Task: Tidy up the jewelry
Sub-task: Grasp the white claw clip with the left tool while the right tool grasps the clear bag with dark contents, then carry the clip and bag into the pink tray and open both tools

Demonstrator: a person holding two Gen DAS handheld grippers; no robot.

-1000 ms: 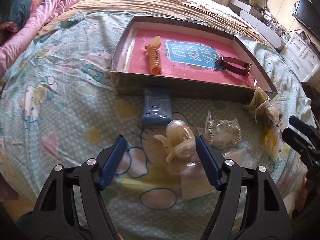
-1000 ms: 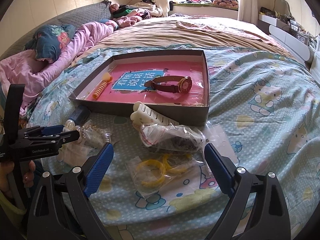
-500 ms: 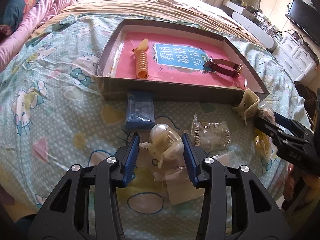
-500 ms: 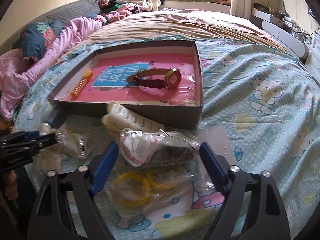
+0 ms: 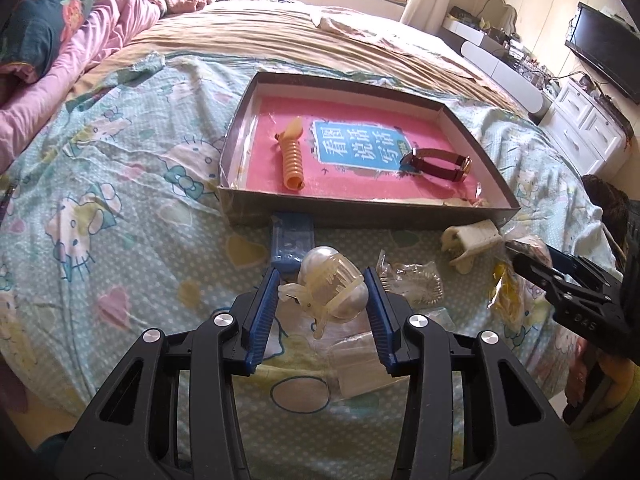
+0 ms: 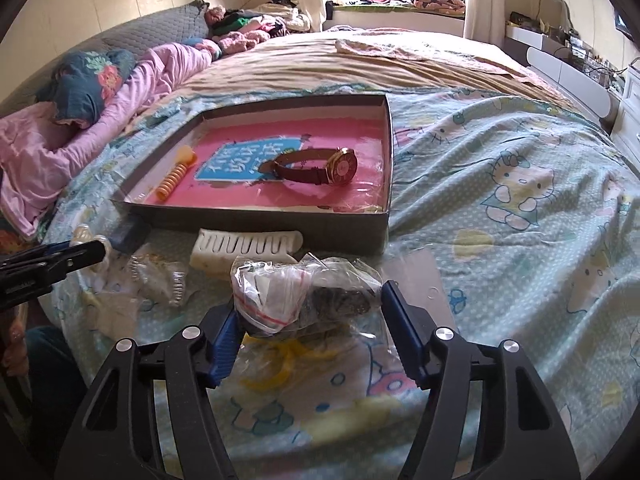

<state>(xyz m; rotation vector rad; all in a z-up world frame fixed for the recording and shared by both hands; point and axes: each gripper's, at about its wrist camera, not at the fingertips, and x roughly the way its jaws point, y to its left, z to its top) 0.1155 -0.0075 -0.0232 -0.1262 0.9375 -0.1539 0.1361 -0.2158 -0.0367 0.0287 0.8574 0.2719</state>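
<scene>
1. Pearly plastic fills the left wrist view: a cream hair claw clip (image 5: 330,286) sits between the blue pads of the left gripper (image 5: 320,276), both pads pressed on its sides and gripping it, over the cartoon-print bedsheet (image 5: 120,184). A blue case (image 5: 290,242) lies just behind the clip, against the front wall of the shallow cardboard tray (image 5: 352,212). Inside the tray an orange spiral clip (image 5: 292,156) lies to the left and a brown-strapped watch (image 5: 438,164) to the right. A clear bag of coiled hair ties (image 5: 412,282) lies right of the clip, and a white comb-toothed clip (image 5: 474,242) beyond that, near the tray's corner. The right gripper (image 5: 532,266) reaches in from the right edge.

2. From the right wrist view, the right gripper (image 6: 308,316) closes on a crumpled plastic bag with dark contents (image 6: 304,294); its left pad touches the bag, and I cannot tell whether the right pad does. Yellow rings in a bag (image 6: 280,360) lie under it. The white comb-toothed clip (image 6: 244,246) rests against the tray (image 6: 280,224), which holds the watch (image 6: 320,166).
</scene>
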